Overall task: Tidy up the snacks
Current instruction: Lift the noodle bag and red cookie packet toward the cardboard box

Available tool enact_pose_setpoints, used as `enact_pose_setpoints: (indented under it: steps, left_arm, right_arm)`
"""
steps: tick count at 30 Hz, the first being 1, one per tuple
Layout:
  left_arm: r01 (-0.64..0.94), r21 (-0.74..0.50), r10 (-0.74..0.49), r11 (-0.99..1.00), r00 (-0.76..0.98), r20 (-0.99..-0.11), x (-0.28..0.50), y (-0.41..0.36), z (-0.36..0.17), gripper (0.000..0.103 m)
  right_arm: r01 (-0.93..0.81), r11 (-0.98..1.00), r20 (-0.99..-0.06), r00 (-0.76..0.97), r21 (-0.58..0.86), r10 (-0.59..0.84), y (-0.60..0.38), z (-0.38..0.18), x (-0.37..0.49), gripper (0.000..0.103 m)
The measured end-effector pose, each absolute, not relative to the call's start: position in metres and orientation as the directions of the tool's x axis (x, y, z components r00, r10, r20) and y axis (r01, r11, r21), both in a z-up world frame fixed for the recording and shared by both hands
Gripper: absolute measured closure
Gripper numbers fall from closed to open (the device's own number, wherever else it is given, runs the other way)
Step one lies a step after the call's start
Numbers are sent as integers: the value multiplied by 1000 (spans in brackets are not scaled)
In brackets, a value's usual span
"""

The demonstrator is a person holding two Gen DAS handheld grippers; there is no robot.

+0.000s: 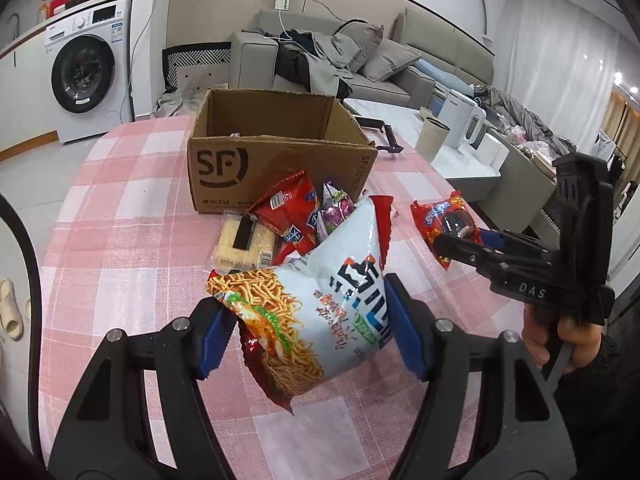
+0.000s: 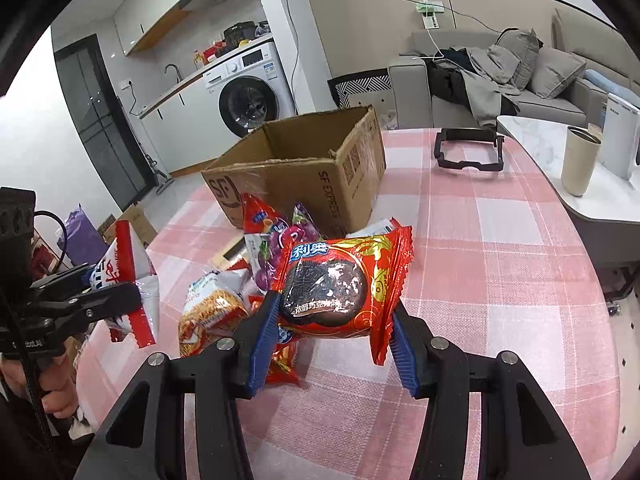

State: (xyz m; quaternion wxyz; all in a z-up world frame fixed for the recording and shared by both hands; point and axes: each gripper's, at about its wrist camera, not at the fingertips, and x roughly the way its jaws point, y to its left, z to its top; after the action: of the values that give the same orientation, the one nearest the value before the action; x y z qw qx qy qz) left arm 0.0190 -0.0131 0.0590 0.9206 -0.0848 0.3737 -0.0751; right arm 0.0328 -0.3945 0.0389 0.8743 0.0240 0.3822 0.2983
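Checked table point(image 1: 120, 208), left gripper point(image 1: 308, 324) clamping noodle bag point(image 1: 320, 296) (lifted)

- The open brown cardboard box point(image 1: 280, 160) stands on the pink checked tablecloth point(image 1: 132, 184), towards the table's far side.
- Just before the box lies a heap of snacks: a pale cracker packet point(image 1: 244, 240) on the left, a red foil packet point(image 1: 286, 208) and a purple sweets packet point(image 1: 334, 210) beside it.
- The white noodle-snack bag point(image 1: 320, 300) sits between the left gripper point(image 1: 310, 344) pads, nearer than the heap.
- The red chocolate-biscuit packet point(image 2: 340, 284), between the right gripper point(image 2: 334, 344) pads, is right of that bag.
- A black rectangular frame point(image 2: 468, 150) lies on the cloth right of the box.
- A beige tumbler point(image 2: 578, 162) stands on the white side table point(image 2: 536, 136), further right.
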Motion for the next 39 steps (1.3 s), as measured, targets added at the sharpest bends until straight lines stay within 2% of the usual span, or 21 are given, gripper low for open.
enact_pose_setpoints:
  steps: [20,39]
  left_arm:
    - [15,-134,-98,991,765,-637,63,9,92,36]
    - [-27,-68,-20,997,798,-603,114,32,118,36]
  right_arm:
    - [-519,796,-565,573,310,594,-387,84,45,51]
    - [-543,777,-517,588,318,622,-356,118,69,51]
